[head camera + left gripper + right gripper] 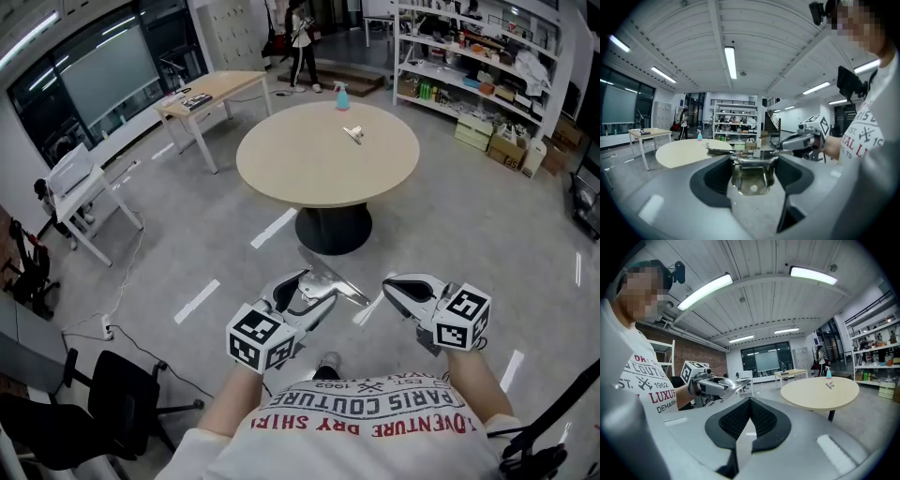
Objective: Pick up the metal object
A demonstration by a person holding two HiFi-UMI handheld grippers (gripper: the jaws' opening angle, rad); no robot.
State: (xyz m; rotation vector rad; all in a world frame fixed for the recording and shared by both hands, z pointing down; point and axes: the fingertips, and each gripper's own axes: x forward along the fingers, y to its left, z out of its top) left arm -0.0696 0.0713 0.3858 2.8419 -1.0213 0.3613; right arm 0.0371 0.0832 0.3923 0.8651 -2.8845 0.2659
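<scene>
Grey-floored workshop w/ round beige table [328,159] ahead, well apart from both grippers. Blue spray bottle [341,96] & a small pale item [352,134] sit on it. L gripper [314,292] has its jaws set wide, clamped on the metal object [336,284]; shiny piece is held in the air over the floor, sticking out fwd. R gripper [392,284] is near it, jaws pressed together, nothing btwn.

metal object [330,284]: bright metal, glossy, smooth | right gripper [749,401]: grey plastic, matt | pads [733,420]: black, matt, dimpled | table [309,164]: beige top, smooth, matt | floor [450,234]: grey, slight sheen | shirt [375,431]: white cloth
</scene>
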